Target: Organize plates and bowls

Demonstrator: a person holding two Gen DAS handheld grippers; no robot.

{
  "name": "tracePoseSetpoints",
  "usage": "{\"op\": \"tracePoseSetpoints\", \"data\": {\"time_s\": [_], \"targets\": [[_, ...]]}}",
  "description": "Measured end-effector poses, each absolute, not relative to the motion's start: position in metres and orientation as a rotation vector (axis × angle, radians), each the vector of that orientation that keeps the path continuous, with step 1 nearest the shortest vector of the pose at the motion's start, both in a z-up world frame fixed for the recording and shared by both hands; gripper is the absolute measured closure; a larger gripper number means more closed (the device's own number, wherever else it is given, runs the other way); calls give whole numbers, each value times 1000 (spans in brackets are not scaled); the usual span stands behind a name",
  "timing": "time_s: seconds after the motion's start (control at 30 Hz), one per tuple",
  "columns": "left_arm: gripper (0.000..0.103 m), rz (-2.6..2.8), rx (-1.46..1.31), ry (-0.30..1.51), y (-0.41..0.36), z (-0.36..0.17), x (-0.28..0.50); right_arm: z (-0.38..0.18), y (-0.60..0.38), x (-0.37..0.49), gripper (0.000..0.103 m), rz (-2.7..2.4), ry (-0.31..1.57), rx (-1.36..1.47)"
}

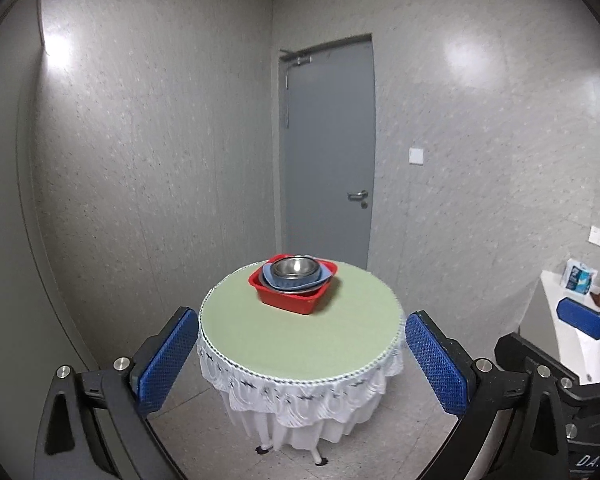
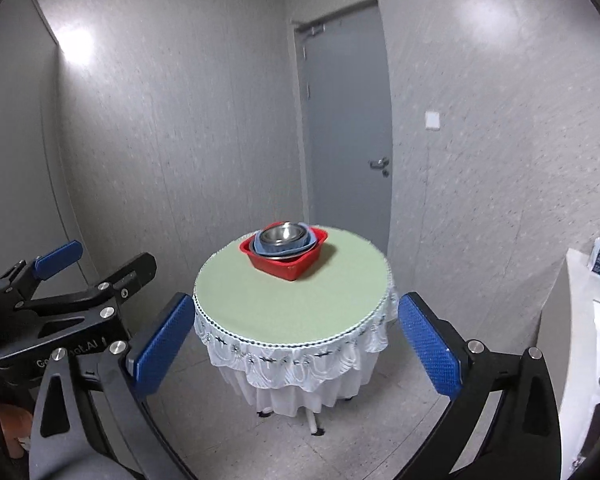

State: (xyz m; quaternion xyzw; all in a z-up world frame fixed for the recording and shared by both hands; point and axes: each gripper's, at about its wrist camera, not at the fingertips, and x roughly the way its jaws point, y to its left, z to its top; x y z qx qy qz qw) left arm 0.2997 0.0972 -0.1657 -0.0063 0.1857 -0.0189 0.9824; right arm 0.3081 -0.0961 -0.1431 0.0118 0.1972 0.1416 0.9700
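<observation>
Left wrist view — one red basin (image 1: 286, 300), one steel bowl (image 1: 294, 267), one table (image 1: 300, 344).

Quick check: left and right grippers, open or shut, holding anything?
Left gripper: jaws wide open, holding nothing.
Right gripper: jaws wide open, holding nothing.

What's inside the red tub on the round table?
The red tub holds stacked dishes: a shiny metal bowl on top, sitting in a blue dish, with another metal rim peeking out below. Anything deeper down is covered by the stack.
</observation>
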Motion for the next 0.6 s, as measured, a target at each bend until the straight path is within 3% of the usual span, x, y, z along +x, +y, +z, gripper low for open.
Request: {"op": "tracePoseSetpoints", "data": {"time_s": [0.37, 0.6], "targets": [[1, 4, -45, 336, 4, -173, 124, -133, -185, 192, 0, 274, 344, -16], [1, 29, -20, 309, -38, -172, 72, -134, -219, 161, 0, 286, 342, 0]]}}
